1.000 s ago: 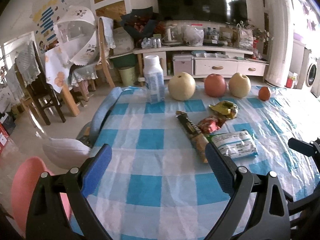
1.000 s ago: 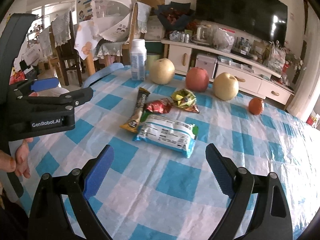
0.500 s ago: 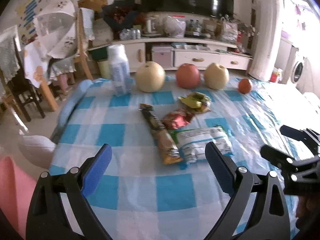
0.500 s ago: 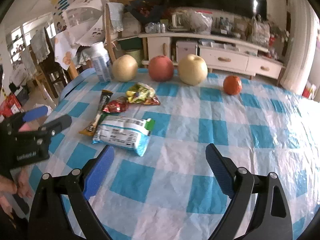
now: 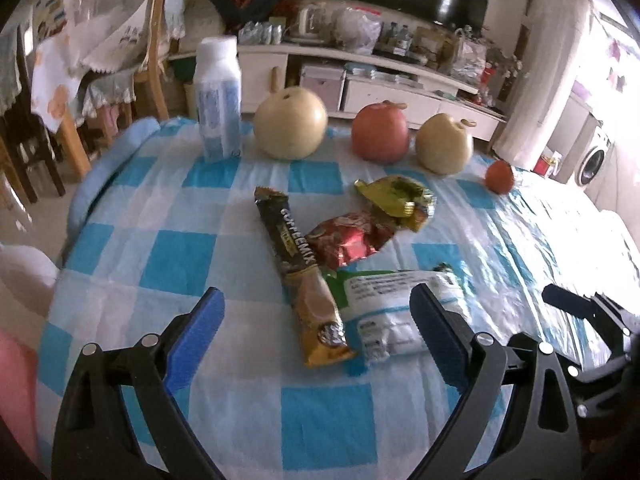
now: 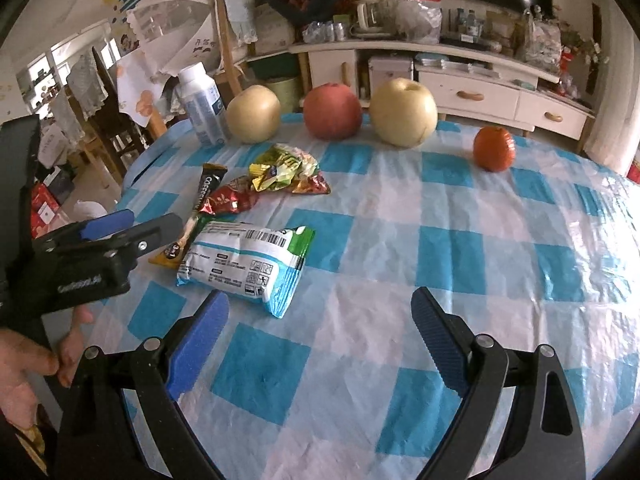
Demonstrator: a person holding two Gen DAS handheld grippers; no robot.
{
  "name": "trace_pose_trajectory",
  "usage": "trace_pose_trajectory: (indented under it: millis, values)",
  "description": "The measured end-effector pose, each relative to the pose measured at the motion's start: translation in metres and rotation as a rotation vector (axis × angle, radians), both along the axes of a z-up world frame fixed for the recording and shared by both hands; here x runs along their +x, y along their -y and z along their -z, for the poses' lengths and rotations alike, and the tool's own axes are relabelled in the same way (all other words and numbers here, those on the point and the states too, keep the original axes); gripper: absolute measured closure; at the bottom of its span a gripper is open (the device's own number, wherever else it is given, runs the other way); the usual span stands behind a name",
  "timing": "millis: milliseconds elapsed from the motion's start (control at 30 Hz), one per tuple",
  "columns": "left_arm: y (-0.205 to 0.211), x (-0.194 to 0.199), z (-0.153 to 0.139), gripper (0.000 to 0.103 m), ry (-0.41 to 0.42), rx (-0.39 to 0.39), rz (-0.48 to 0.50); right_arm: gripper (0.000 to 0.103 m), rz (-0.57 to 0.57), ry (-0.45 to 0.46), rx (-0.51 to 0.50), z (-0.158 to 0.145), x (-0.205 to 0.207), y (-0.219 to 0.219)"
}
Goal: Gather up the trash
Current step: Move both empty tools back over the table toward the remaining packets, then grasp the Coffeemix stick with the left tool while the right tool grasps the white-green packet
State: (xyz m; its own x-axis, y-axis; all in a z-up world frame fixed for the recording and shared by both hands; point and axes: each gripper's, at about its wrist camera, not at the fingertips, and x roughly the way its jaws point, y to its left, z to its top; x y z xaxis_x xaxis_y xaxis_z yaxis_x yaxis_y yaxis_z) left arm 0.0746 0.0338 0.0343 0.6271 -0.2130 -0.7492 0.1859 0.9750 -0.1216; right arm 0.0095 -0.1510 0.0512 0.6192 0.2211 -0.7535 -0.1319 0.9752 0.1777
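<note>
Coffee-mix stick [image 5: 304, 280] lengthwise toward milk bottle [image 5: 219, 100], both tools [image 5: 316, 316] [image 6: 320, 320] gaping, empty.

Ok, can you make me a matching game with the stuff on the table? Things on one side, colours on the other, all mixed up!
Things:
1. milk bottle
2. coffee mix stick
3. small round fruit
4. wipes packet

Colours:
A. orange
B. white with a pale blue label
C. black at the top, gold at the bottom
D. white and blue with a green end

Pairs: 1-B, 2-C, 3-A, 4-D
</note>
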Motion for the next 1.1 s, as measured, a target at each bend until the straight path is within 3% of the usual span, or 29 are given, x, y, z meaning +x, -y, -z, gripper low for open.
trace_pose_trajectory:
  millis: [333, 533, 667, 800, 1100]
  values:
    - [0.0, 0.026, 0.023, 0.029, -0.066, -0.03, -0.003, 0.011, -0.067, 0.005, 0.035, 0.003, 0.013, -0.018]
    - [-0.003, 0.03, 0.026, 0.05, -0.056, -0.03, -0.013, 0.011, -0.082, -0.005, 0.041, 0.01, 0.02, -0.022]
    - [-0.004, 0.028, 0.026, 0.072, -0.05, 0.049, -0.013, 0.011, -0.093, -0.03, 0.054, 0.018, 0.026, -0.025]
    - [-0.018, 0.025, 0.025, 0.078, -0.07, 0.029, -0.02, 0.011, -0.115, -0.023, 0.046, 0.019, 0.026, -0.03]
    - [-0.034, 0.012, 0.024, 0.078, -0.093, 0.054, -0.004, 0.011, -0.123, -0.02, 0.04, 0.023, 0.036, -0.033]
